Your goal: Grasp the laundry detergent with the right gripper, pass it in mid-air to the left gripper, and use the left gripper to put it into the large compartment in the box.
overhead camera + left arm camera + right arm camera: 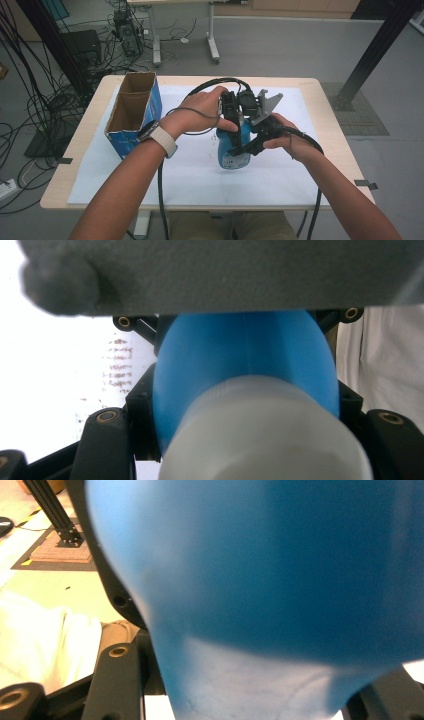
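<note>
White sheeting is covering the counter [280,187], and both forearms are reaching in over its near edge. Toward the middle, a blue bottle [234,145] is being held upright between two tools: the left hand-held gripper [231,116] is pinching it near the top, while the right hand-held gripper [250,145] is clamping its side. Farther off, toward the far left corner, an open cardboard box [134,111] is standing.
</note>
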`<state>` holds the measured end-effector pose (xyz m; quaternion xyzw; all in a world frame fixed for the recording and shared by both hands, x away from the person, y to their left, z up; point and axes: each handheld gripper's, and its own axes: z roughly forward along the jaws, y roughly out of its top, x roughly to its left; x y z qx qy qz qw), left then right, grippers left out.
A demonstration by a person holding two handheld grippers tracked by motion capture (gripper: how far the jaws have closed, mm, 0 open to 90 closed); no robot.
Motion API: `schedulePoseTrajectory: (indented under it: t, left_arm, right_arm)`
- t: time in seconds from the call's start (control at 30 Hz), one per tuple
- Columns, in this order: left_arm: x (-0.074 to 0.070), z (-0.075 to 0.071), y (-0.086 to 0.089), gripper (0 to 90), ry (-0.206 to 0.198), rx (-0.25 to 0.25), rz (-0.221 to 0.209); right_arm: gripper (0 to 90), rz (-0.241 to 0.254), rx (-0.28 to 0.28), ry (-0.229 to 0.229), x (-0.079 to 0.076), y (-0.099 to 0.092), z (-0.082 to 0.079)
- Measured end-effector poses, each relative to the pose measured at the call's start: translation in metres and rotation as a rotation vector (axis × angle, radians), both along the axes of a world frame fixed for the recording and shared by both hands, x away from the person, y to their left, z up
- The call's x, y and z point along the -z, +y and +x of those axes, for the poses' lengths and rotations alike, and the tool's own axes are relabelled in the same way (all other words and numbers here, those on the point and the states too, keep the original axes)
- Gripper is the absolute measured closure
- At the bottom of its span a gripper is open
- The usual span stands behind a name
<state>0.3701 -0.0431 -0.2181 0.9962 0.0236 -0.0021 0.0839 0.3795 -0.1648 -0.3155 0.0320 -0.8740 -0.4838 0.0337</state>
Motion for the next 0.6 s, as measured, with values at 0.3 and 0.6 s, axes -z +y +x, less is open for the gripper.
schedulePoseTrajectory:
  t: [0.3, 0.6]
  left_arm:
    - [-0.0002, -0.0001, -0.0005, 37.0, 0.003, -0.001, 0.003]
    - [0.0004, 0.0004, -0.0011, 37.1, 0.002, 0.001, 0.006]
  right_arm:
    - [42.8, 0.0, -0.003, 0.0, -0.0003, 0.0, -0.0005]
    - [42.8, -0.004, -0.003, -0.001, -0.0001, -0.0004, -0.0001]
